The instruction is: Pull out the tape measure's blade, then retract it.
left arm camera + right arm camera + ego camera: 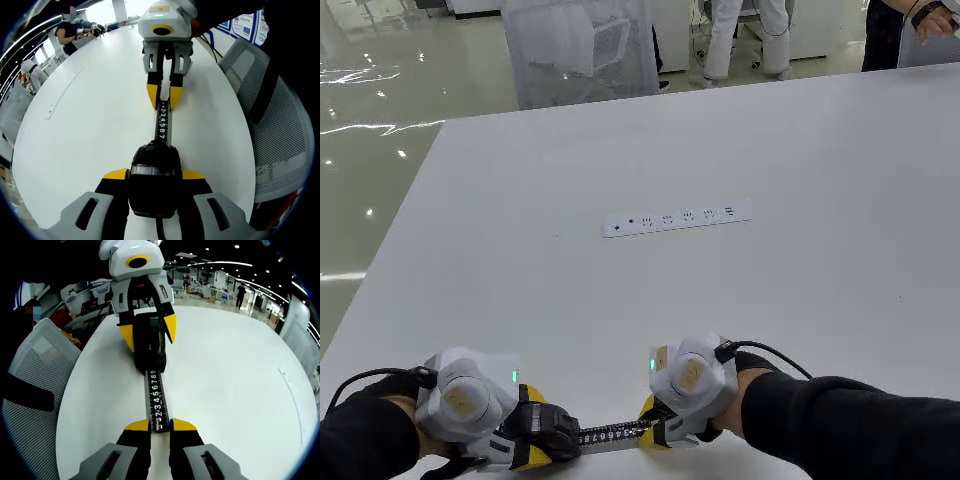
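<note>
Jaws of the left gripper (pixel 155 174) clamp the black tape measure (pixel 155 182); jaws of the right gripper (pixel 160 426) pinch the tip of its blade (pixel 155 397).
The short printed stretch of blade spans the gap between the two grippers at the bottom centre of the head view, by the near edge of a white worktop (pixel 740 300). A white power strip (pixel 677 217) lies mid-frame, well apart. Glossy pale floor (pixel 380 90) fills the upper left. A grey mesh chair (pixel 270 125) stands at the right of the left gripper view.
</note>
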Tool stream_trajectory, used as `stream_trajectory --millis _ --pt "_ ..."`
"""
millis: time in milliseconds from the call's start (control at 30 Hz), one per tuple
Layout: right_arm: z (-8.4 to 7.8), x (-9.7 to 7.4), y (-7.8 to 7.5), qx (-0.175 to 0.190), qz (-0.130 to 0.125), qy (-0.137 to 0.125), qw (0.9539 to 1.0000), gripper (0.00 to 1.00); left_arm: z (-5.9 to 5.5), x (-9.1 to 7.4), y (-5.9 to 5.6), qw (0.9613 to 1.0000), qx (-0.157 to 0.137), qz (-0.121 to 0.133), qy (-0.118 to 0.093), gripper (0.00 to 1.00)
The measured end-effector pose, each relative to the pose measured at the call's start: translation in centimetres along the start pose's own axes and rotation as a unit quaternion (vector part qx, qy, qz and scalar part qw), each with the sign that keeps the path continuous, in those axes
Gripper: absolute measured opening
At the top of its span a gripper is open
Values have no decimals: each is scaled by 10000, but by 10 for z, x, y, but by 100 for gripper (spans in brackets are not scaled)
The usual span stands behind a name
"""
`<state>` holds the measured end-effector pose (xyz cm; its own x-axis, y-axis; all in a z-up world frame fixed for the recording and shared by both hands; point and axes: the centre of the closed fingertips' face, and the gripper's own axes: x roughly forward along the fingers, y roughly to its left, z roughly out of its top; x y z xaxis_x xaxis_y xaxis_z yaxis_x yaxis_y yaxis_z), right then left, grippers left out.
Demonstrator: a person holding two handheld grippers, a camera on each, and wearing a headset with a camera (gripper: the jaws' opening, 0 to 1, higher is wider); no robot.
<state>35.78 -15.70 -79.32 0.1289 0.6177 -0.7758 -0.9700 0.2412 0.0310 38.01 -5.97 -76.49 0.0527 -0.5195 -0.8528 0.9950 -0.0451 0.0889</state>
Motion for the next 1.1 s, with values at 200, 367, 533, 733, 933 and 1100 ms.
stream_trajectory --millis 200,367,533,733,933,1100 --pt "-7 -5 -1 35 -26 22 10000 9 0 0 0 10000 1 12 -1 32" --pt "-10 -9 -1 62 -36 15 10000 9 0 0 0 10000 -4 9 -2 32" --pt "-14 -12 -1 69 -38 5 10000 9 0 0 0 10000 -5 7 -4 32" --pt "-19 -15 -2 96 -36 11 9999 9 0 0 0 10000 -5 6 -5 32" --pt "-21 -19 -2 107 -50 15 9999 9 0 0 0 10000 -16 16 -12 32" --pt "-24 -21 -2 120 -50 35 9999 9 0 0 0 10000 -15 23 -14 32"
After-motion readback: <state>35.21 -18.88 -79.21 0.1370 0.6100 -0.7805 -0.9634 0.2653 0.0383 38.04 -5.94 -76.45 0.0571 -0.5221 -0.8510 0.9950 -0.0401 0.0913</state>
